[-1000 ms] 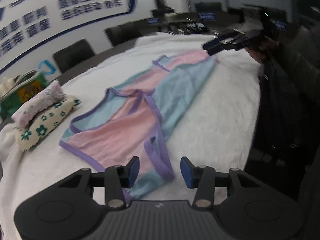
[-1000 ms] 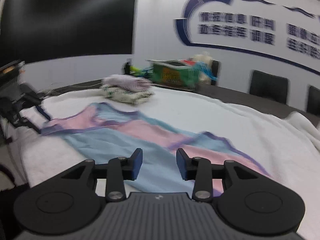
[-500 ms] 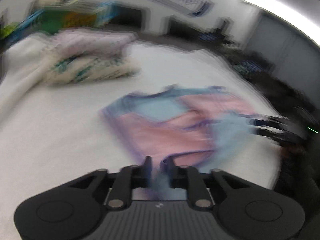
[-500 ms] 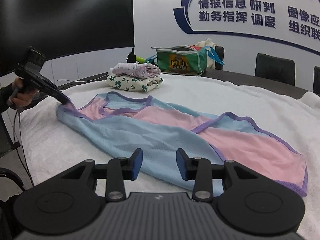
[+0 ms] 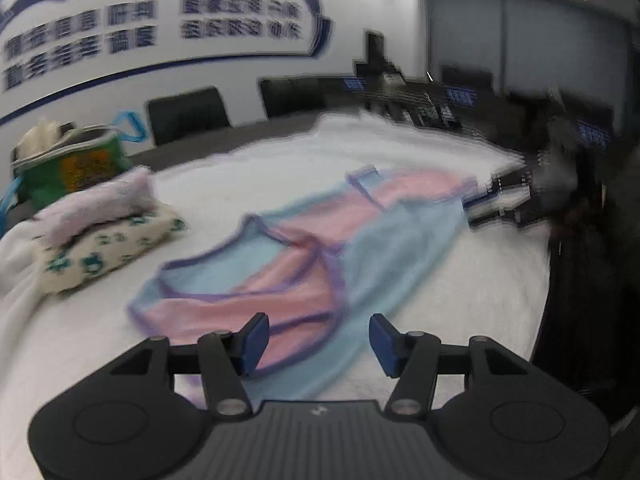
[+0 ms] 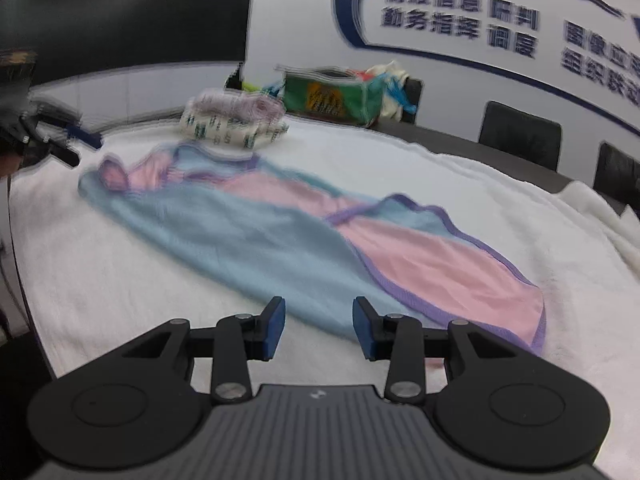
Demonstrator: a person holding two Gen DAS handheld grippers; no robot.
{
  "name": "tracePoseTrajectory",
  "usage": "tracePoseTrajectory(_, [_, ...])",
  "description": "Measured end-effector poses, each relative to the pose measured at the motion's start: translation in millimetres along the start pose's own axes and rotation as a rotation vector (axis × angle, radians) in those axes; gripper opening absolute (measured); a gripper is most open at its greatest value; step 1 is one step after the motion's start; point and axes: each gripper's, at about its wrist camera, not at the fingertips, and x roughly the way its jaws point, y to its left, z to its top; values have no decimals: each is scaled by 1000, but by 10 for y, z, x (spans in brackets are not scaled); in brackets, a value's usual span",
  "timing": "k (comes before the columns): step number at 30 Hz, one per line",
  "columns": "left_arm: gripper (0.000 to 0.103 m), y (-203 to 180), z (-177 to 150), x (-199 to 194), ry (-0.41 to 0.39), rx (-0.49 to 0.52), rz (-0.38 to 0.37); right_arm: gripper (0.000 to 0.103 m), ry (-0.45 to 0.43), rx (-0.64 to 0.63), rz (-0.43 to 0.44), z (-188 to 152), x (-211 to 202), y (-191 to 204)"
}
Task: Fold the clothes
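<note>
A pink and light-blue sleeveless garment with purple trim (image 5: pixel 304 256) lies spread lengthwise on the white towel-covered table (image 5: pixel 80 344); it also shows in the right wrist view (image 6: pixel 280 232). My left gripper (image 5: pixel 316 340) is open and empty, just above the garment's near end. My right gripper (image 6: pixel 319 322) is open and empty above the garment's light-blue edge at the opposite end. The right gripper appears blurred in the left wrist view (image 5: pixel 504 204), and the left gripper in the right wrist view (image 6: pixel 60 136).
A stack of folded clothes (image 5: pixel 100 228) sits beside the garment, also in the right wrist view (image 6: pixel 232 124). A green bag (image 6: pixel 336 96) stands behind it. Black chairs (image 5: pixel 188 114) line the far side. The table edge drops off at right (image 5: pixel 548 280).
My left gripper shut on the garment's end and pulled it, then opened and let it go. The garment's end near the left gripper now lies rumpled. Both views are blurred by motion.
</note>
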Motion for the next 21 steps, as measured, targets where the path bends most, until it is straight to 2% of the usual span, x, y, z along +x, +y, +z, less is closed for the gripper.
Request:
tracePoseTrajectory(1, [53, -50, -9, 98, 25, 37, 10, 38, 13, -33, -9, -5, 10, 7])
tracePoseTrajectory(4, [53, -139, -114, 254, 24, 179, 77, 42, 40, -126, -49, 7, 31, -24])
tracePoseTrajectory(7, [49, -19, -156, 230, 24, 182, 34, 42, 65, -193, -89, 4, 52, -104])
tracePoseTrajectory(9, [30, 64, -157, 216, 45, 171, 2, 41, 63, -202, -74, -8, 72, -185])
tracePoseTrajectory(10, [12, 118, -141, 224, 59, 150, -23, 40, 58, -197, -51, -8, 96, -229])
tracePoseTrajectory(11, [2, 174, -124, 232, 72, 125, -50, 35, 61, -186, -33, 4, 126, -264])
tracePoseTrajectory(13, [1, 261, -88, 250, 89, 101, -94, 3, 83, -174, 27, 47, 185, -314])
tracePoseTrajectory(17, [0, 295, -38, 112, 108, 75, -182, 1, 158, -220, 37, 134, 148, -251])
tracePoseTrajectory(21, [0, 279, -56, -38, 99, 23, -275, 1, 147, -190, 28, 85, -172, -191])
